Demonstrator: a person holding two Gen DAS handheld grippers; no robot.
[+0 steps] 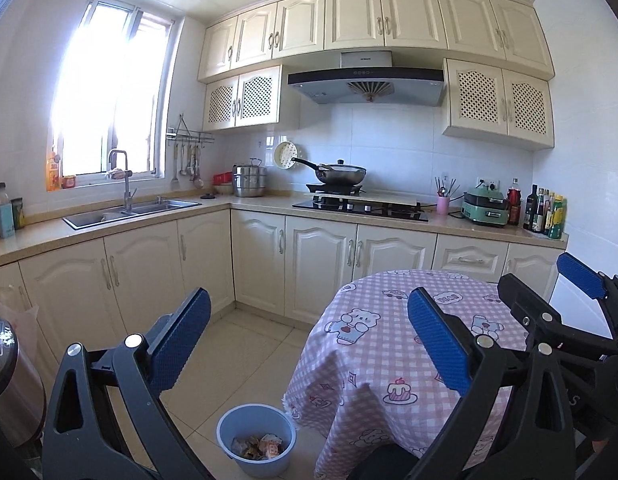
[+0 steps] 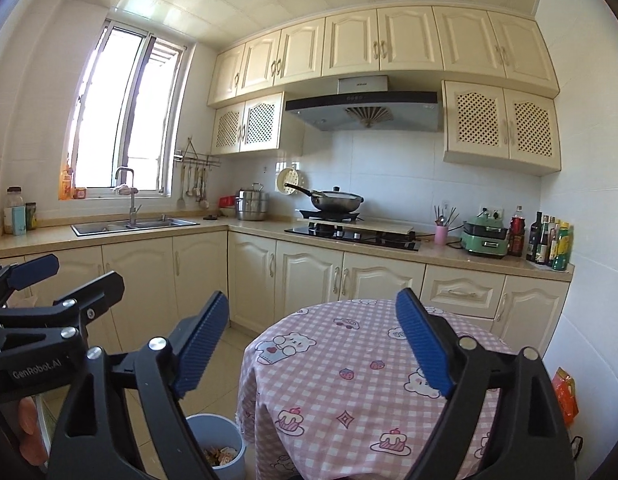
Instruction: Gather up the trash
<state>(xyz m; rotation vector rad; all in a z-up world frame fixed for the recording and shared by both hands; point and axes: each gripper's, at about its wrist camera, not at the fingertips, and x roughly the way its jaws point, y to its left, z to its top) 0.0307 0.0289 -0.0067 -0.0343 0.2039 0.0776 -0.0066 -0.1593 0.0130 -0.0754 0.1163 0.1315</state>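
Observation:
A pale blue bin [image 1: 256, 442] stands on the floor tiles left of the round table [image 1: 389, 320], with crumpled wrappers [image 1: 259, 448] lying in it. The right wrist view shows the same bin [image 2: 219, 440] low down, partly behind a finger. My left gripper [image 1: 309, 320] is held up above the bin and the table's left side, open, with nothing between its blue pads [image 1: 181, 340]. My right gripper [image 2: 313, 334] is raised over the table [image 2: 349, 380], open and empty. The right gripper [image 1: 549, 292] also shows at the right of the left view, and the left gripper [image 2: 69, 280] at the left of the right view.
The table wears a pink checked cloth with bear prints. Cream cabinets line the far walls, with a sink [image 1: 133, 210], a stove with a pan [image 1: 341, 176], a green cooker [image 1: 485, 208] and bottles [image 1: 545, 212]. A steel canister [image 1: 9, 380] stands at the left edge. An orange packet [image 2: 565, 396] hangs at the right.

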